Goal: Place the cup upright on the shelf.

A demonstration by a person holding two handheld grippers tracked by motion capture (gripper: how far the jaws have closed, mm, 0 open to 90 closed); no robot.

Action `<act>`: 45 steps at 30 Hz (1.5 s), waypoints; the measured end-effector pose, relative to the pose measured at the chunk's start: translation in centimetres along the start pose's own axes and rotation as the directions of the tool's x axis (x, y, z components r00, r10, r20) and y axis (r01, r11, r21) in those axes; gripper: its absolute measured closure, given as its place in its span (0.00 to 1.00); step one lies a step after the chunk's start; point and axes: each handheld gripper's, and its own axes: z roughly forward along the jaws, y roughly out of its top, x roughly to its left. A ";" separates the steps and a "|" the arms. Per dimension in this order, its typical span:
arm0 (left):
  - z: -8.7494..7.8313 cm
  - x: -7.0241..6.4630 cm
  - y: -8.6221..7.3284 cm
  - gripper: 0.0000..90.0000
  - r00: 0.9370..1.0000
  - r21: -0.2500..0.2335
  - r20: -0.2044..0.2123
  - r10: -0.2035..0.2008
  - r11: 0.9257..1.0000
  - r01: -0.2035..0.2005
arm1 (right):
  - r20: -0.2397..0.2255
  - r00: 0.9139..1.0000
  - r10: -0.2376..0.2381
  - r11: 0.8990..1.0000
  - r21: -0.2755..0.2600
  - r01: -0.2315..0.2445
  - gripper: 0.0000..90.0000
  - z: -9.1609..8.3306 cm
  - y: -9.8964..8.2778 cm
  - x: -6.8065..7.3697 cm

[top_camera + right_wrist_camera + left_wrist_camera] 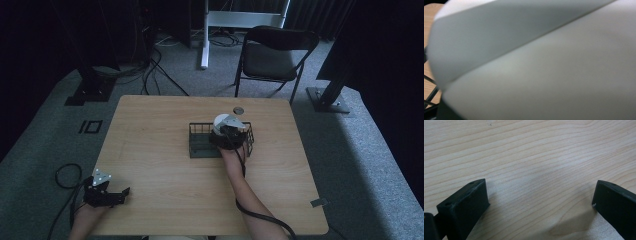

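Note:
A black wire basket (200, 142) stands at the middle of the wooden table (160, 170). My right gripper (229, 134) hangs over the basket's right half, right against a white round dish (218, 121). In the right gripper view that dish (544, 70) is blurred and so close that it hides both jaws; a few basket wires (430, 93) show at the lower left. My left gripper (122, 196) rests near the table's front left corner. Its jaws stand wide apart over bare wood (540, 192), with nothing between them.
A small dark round object (239, 109) lies on the table just behind the basket. A folding chair (272, 52) stands beyond the far edge. Cables (65, 175) trail over the carpet at the left, and dark stands flank the table.

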 end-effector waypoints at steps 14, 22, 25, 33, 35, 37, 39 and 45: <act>0.0 0.0 0.0 0.01 1.000 0.000 0.000 0.000 1.000 0.000 | -0.086 0.996 0.001 1.000 0.027 0.001 0.12 0.0 0.3 -0.3; 0.0 0.0 0.0 0.01 1.000 0.000 0.000 0.000 1.000 0.000 | -0.112 0.994 -0.013 1.000 -0.008 0.012 0.11 -0.5 0.0 -0.5; 0.0 0.0 0.0 0.01 1.000 0.000 0.000 0.000 1.000 0.000 | -0.112 0.993 -0.024 0.999 -0.046 0.019 0.11 -1.0 -0.3 -0.6; 0.0 0.0 0.0 0.01 1.000 0.000 0.000 0.000 1.000 0.000 | -0.121 0.991 -0.051 0.997 -0.068 0.043 0.11 -1.5 -0.6 -0.7; 0.0 0.0 0.0 0.01 1.000 0.000 0.000 0.000 1.000 0.000 | -0.132 0.990 -0.044 0.997 -0.074 0.034 0.11 -1.8 -0.8 -0.8; 0.0 0.0 0.0 0.01 1.000 0.000 0.000 0.000 1.000 0.000 | -0.134 0.990 -0.044 0.996 -0.077 0.034 0.11 -1.9 -0.9 -0.8; 0.0 0.0 0.0 0.01 1.000 0.000 0.000 0.000 1.000 0.000 | -0.134 0.990 -0.051 0.996 -0.079 0.041 0.11 -2.0 -1.1 -0.8; 0.0 0.0 0.0 0.01 1.000 0.000 0.000 0.000 1.000 0.000 | -0.146 0.988 -0.046 0.994 -0.109 0.030 0.11 -2.7 -1.5 -0.9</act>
